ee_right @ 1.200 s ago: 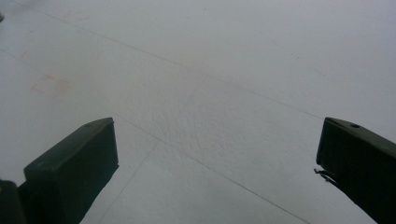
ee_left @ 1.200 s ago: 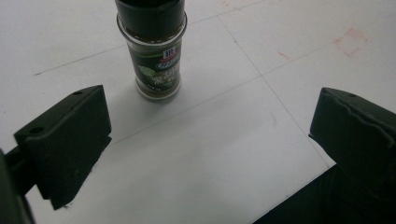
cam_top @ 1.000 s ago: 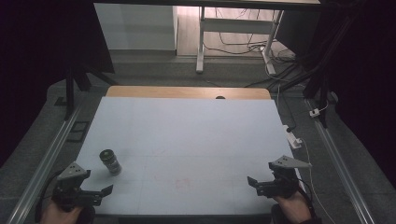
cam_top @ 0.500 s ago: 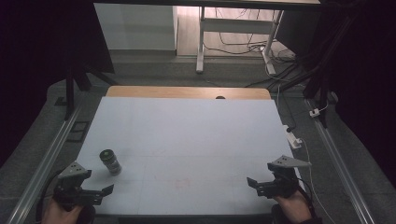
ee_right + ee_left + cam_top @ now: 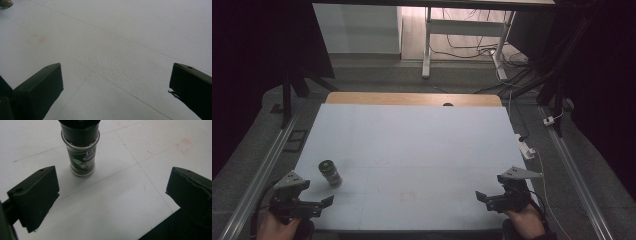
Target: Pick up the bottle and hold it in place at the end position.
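Nothing had visibly moved since earlier | spice jar (image 5: 330, 173) stood upright near tabletop (image 5: 412, 145) front-left corner | left gripper (image 5: 314, 206) fingers spread, empty, just short of jar | right gripper (image 5: 487, 197) fingers spread, empty, front-right corner

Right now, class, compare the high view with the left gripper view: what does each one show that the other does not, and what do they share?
The high view alone takes in the whole white table, its wooden far edge, the right tongs open at the near right corner, and the floor cables beyond. The left gripper view alone makes out the spice jar's printed label and faint red marks on the surface. Both share the upright spice jar and the left tongs, open, short of it.
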{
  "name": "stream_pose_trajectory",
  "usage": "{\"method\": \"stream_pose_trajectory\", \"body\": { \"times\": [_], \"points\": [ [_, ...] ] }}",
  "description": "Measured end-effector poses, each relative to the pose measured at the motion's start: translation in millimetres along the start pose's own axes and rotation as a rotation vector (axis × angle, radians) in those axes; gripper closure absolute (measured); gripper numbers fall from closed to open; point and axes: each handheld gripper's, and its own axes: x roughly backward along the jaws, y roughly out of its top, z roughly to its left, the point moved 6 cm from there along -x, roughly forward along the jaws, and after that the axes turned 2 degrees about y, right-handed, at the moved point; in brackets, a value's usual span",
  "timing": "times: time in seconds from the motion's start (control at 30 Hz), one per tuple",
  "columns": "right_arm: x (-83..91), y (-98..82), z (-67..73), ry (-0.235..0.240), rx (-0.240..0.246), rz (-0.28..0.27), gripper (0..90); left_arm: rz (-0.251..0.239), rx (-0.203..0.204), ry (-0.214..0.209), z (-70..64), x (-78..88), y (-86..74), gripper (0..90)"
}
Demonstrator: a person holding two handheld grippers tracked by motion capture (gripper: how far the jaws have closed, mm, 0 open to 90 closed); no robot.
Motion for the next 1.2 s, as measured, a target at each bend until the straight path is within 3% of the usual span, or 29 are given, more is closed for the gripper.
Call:
{"method": "stream_pose_trajectory", "body": {
  "times": [0.6, 0.8, 1.03, 1.2],
  "points": [
    [-2.2, -0.4, 0.8, 0.005, 0.009, 0.020, 0.0, -0.037, -0.034, -0.049, 5.1, -12.1, 13.8, 0.0],
    [-2.4, -0.5, 1.4, 0.006, 0.012, 0.023, 0.0, -0.040, -0.036, 0.000, 13.2, -18.7, 17.0, 0.0],
    [-3.2, -0.6, 2.8, 0.012, 0.023, 0.029, 0.0, -0.022, -0.005, 0.016, 22.4, -25.4, 19.8, 0.0],
    [-3.3, -0.6, 2.8, 0.013, 0.025, 0.029, 0.0, 0.011, -0.028, 0.042, 31.2, -37.2, 23.6, 0.0]
  ]
}}
